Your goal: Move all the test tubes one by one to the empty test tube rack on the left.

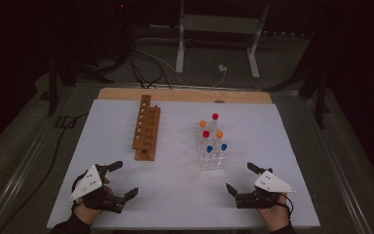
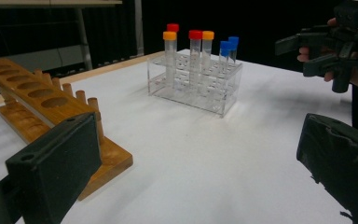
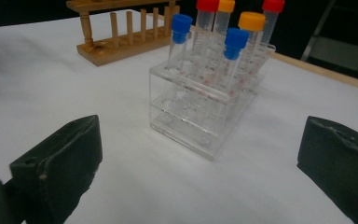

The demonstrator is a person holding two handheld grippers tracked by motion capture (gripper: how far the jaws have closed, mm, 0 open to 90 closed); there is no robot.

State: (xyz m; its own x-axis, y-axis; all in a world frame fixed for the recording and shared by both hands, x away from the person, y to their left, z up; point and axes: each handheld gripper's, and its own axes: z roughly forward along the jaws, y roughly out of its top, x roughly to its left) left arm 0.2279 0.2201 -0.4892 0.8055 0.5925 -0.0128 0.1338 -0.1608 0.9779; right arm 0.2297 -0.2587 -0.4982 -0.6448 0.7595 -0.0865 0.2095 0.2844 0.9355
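A: Where does everything sit relative to the clear rack (image 1: 212,158)?

B: The clear rack stands on the white counter (image 1: 175,190) with six capped tubes upright in it: two blue (image 3: 182,22), two orange (image 3: 251,21), two red (image 3: 207,4). The wooden rack (image 1: 146,129) lies well to the left of it and looks empty. The right gripper (image 1: 243,181) hovers just short of the clear rack's near right corner, and the left gripper (image 1: 119,179) is well apart from it, nearer the wooden rack's front end.

A: And the fingers?

B: Both pairs stand wide with nothing between them. A left finger (image 2: 56,163) and a right finger (image 3: 58,161) show as bare black pads.

A: What could go wrong from here?

B: I'd say crowding. The tubes stand close together, so a wide finger going in for a blue one could knock its neighbour or nudge the light clear rack across the counter. A pinch on the cap alone might slip or tilt the tube as it lifts.
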